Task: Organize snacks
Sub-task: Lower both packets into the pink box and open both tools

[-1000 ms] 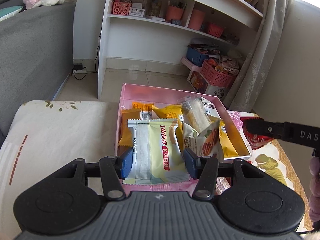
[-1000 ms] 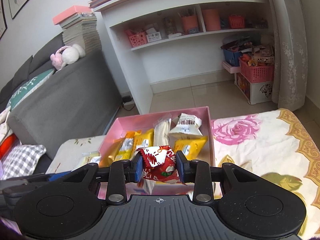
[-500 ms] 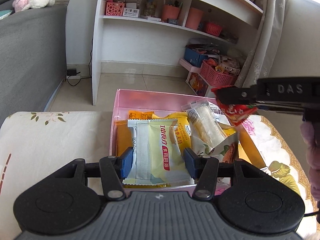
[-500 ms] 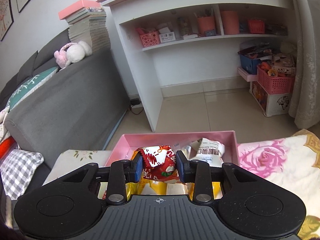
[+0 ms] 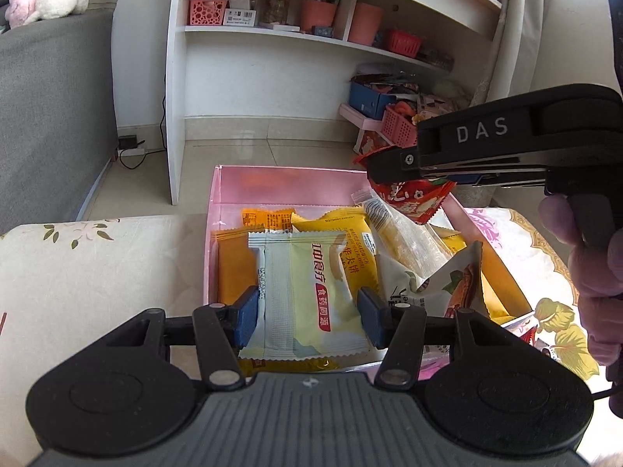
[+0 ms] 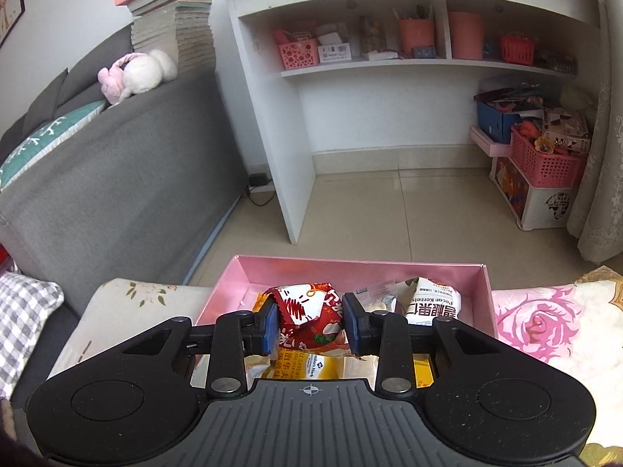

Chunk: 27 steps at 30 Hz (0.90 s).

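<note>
White shelving and a grey sofa (image 6: 117, 179) stand behind the floral-covered table (image 5: 97, 272) with its pink box (image 6: 350, 268) of snacks. Since a second ago, the right gripper (image 6: 310, 325), pinching one red packet (image 6: 307, 319), has swung over the box, likely ready to drop. The left gripper (image 5: 307, 317) pinches one pale green packet (image 5: 307, 292) at the box's near edge.

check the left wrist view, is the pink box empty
No, the pink box holds several snack packets, among them an orange packet and a yellow sandwich-biscuit packet.
</note>
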Tool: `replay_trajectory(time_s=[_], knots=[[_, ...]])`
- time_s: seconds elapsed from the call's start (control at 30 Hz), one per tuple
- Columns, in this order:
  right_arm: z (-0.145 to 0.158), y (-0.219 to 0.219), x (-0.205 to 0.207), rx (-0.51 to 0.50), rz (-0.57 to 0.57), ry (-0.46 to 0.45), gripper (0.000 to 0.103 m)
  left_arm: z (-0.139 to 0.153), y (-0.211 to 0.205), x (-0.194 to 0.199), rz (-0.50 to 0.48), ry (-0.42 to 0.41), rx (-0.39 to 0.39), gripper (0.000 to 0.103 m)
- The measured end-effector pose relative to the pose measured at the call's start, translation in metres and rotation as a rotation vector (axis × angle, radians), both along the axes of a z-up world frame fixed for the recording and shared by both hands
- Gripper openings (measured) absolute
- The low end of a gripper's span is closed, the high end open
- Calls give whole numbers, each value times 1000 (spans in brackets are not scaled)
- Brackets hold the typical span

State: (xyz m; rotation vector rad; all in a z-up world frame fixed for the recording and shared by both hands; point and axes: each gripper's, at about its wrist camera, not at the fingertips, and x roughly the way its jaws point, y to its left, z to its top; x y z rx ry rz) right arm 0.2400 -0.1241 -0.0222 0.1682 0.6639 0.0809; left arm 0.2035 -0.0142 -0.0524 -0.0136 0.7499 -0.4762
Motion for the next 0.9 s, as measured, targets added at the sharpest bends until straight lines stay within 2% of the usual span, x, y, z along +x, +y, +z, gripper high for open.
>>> replay_trajectory(time_s=[0.2,0.27,0.3,0.33,0.37,0.43,0.47,0.53,0.9], knots=[[0,4,1,-13,-3,5,34,3,0,0,-4,-18,5,50],[1,5,1,-13,-3,4,36,4,0,-1,-5,-23,4,60],[2,5,0,-14,-6,-1,36,5,0,-2,-3,-30,5,68],[3,6,-1,-18,-10,-2,40,6,-1,-3,-4,-39,8,70],[4,6,-1,-15,-8,-1,51,6,-1,-4,-9,-43,11,71],[7,6,-4,-8,-7,-6,66,7,-2,-7,-15,-44,21,74],[9,5,-6,-4,-5,-12,70,8,-2,-8,-12,-44,21,76],[12,5,-9,1,-4,-16,71,9,-1,-10,-9,-43,14,82],[31,-7,-39,7,-20,-36,80,26,7,-32,-6,-52,5,92]])
